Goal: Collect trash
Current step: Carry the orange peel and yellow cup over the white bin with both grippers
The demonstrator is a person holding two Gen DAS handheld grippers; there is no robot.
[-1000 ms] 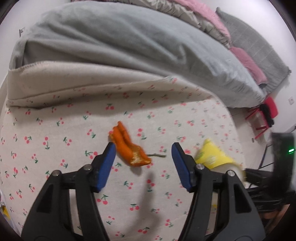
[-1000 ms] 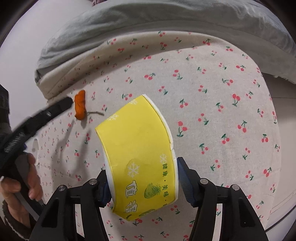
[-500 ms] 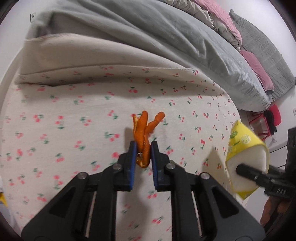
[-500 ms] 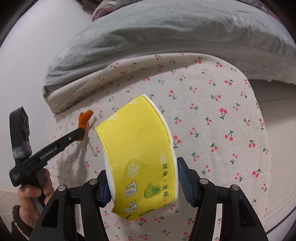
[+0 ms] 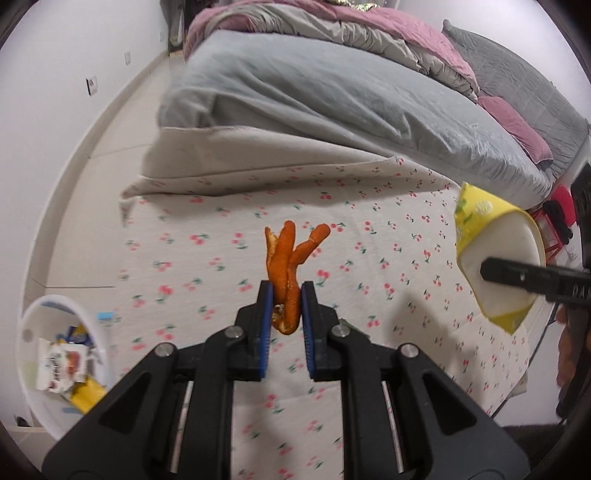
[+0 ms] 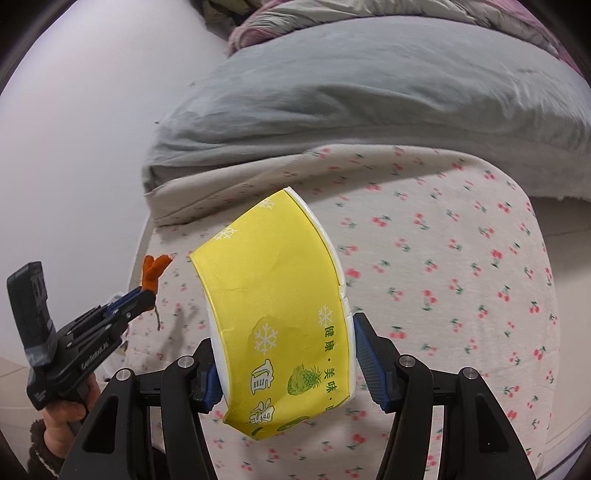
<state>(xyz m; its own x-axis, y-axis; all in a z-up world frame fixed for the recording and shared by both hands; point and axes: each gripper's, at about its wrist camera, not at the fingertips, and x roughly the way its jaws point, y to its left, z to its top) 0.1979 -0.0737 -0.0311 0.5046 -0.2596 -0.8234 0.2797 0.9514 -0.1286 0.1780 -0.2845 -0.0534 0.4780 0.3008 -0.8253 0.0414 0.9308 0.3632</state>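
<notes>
Left wrist view, from left to right: a white bin (image 5: pixel 62 354) on the floor holding crumpled wrappers; the left claw (image 5: pixel 287 295), its blue pads closed narrowly on a strip of orange peel (image 5: pixel 288 266); and at far right a yellow paper bowl (image 5: pixel 495 254) carried by the right claw. The peel is curled and forked, bright orange outside with a paler inner edge, and stands upright from the pads, raised above the cherry-print sheet (image 5: pixel 207 258). Behind lie a grey duvet (image 5: pixel 314 92) and a pink blanket (image 5: pixel 369 26). Right wrist view, from left to right: the left claw (image 6: pixel 147 293) seen side-on with the peel (image 6: pixel 153 271) projecting from its tip, a thin stem hanging below; then the right claw (image 6: pixel 284 363), opened wide and clamped across the bowl (image 6: pixel 273 295). This bowl is squashed flat, its yellow wall creased and printed with white snowflakes, a pineapple and green characters, its rim white. It is held clear of the sheet (image 6: pixel 461 258).
</notes>
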